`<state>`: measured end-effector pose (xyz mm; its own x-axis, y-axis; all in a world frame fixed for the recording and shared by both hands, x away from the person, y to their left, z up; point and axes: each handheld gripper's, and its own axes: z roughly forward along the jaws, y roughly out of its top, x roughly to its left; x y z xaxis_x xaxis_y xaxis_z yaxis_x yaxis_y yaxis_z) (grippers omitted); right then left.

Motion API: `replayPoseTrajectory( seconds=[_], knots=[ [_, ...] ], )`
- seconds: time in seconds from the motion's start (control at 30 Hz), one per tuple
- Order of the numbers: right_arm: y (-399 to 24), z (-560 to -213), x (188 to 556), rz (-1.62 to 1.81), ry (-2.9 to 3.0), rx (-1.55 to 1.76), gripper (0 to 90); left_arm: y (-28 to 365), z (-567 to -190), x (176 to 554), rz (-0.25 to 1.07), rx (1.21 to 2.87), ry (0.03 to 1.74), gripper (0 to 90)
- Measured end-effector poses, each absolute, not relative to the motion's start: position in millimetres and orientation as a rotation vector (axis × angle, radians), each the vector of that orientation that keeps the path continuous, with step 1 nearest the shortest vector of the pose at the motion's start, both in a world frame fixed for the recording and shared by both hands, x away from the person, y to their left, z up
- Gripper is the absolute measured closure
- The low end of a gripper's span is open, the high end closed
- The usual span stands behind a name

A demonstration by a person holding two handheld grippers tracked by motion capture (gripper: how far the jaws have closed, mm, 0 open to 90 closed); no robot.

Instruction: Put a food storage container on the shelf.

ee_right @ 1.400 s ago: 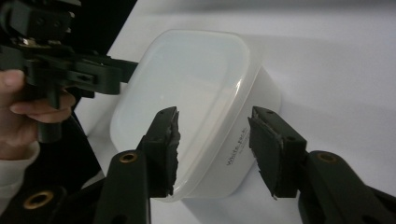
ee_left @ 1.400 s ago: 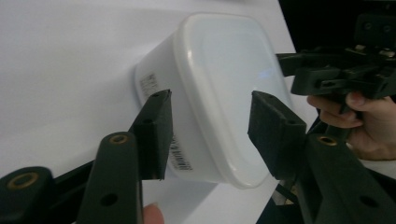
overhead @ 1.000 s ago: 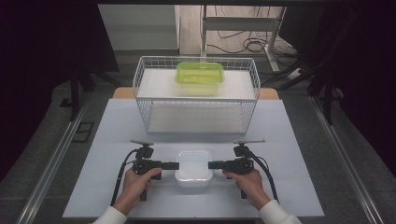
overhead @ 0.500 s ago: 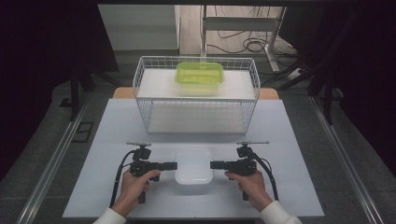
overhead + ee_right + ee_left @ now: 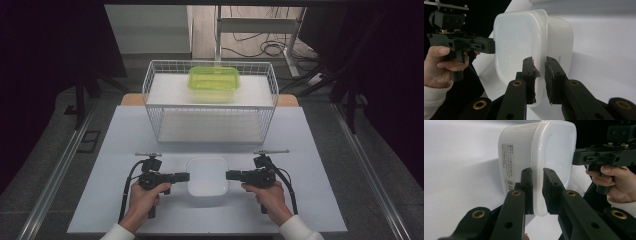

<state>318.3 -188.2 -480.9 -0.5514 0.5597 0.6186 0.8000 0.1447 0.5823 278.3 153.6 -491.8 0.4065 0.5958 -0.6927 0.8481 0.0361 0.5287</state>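
Observation:
A white lidded container (image 5: 207,175) is held near the table's front edge, between my two grippers. My left gripper (image 5: 186,176) is shut on the lid rim at its left side. My right gripper (image 5: 229,175) is shut on the rim at its right side. In the left gripper view the jaws (image 5: 537,192) pinch the rim of the container (image 5: 549,150), with the right gripper (image 5: 599,157) beyond it. The right gripper view has its jaws (image 5: 539,80) on the rim of the container (image 5: 519,40), and the left gripper (image 5: 461,43) is at the far side.
A white wire basket (image 5: 150,95) stands at the back of the white table (image 5: 125,135). A green lidded container (image 5: 213,82) rests on its upper white shelf. Dark floor and metal rails flank the table.
Both grippers have spread slightly outward with the white container between them. The container looks a little larger, as if raised a bit off the table.

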Motion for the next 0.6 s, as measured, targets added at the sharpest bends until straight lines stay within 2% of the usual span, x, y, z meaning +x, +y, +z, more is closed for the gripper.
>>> replayPoseTrajectory(
  seconds=[0.6],
  knots=[
    [-189, -465, 315, -1.45, -2.208, -1.26, 78.6, 154, -475, 273, -0.23, 1.664, 1.235, 78.9]
  ],
)
